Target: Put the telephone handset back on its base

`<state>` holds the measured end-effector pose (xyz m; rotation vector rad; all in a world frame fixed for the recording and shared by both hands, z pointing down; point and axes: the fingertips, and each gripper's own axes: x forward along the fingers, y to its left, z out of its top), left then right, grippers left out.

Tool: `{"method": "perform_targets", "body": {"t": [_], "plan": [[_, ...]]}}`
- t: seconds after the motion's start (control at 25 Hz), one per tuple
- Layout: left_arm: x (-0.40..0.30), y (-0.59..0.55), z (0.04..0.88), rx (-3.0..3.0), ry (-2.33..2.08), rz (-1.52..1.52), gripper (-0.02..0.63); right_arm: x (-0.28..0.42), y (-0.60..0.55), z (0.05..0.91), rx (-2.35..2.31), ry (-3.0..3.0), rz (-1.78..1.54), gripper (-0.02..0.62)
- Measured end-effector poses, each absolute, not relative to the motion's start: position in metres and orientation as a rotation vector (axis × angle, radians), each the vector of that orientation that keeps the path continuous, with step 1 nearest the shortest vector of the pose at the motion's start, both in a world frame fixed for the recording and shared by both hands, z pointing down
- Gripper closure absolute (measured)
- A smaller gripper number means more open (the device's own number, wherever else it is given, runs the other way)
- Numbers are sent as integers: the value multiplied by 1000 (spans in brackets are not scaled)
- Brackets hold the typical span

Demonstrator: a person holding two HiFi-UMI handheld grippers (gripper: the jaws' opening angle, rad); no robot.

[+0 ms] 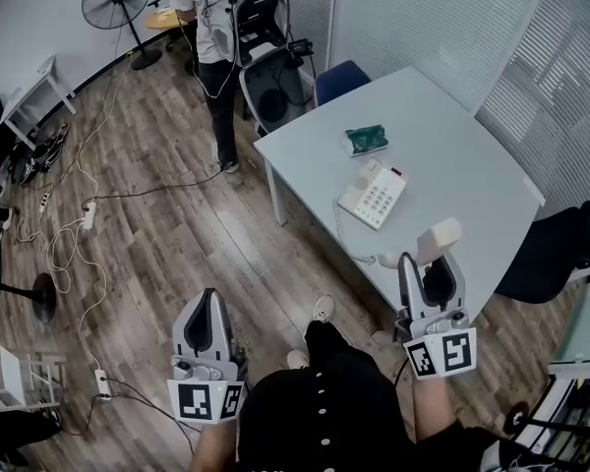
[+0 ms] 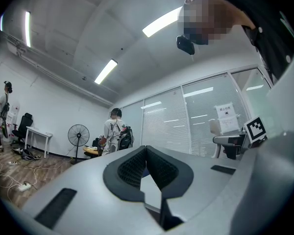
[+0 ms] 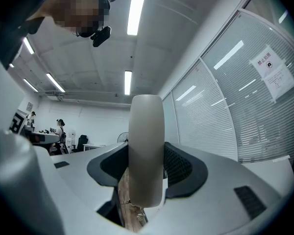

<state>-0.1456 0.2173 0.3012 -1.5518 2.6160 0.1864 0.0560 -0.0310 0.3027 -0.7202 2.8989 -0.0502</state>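
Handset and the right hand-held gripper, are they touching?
Touching. The right gripper view shows the handset clamped in the right hand-held gripper, its jaws pressing against both sides.

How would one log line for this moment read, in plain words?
right gripper: jaws shut on handset | left gripper: jaws together, empty | base: on table, no handset

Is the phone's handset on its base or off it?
Off. The right gripper clamps the handset, apart from the base on the table.
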Motion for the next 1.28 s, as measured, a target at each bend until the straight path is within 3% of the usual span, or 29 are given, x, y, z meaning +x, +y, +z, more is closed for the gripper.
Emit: {"method": "perform_targets", "body": {"t": [1.28], "plan": [[-245,78,295,-1606,2582,177,591,-41,-155,305,-739,2906,-66,360]]}}
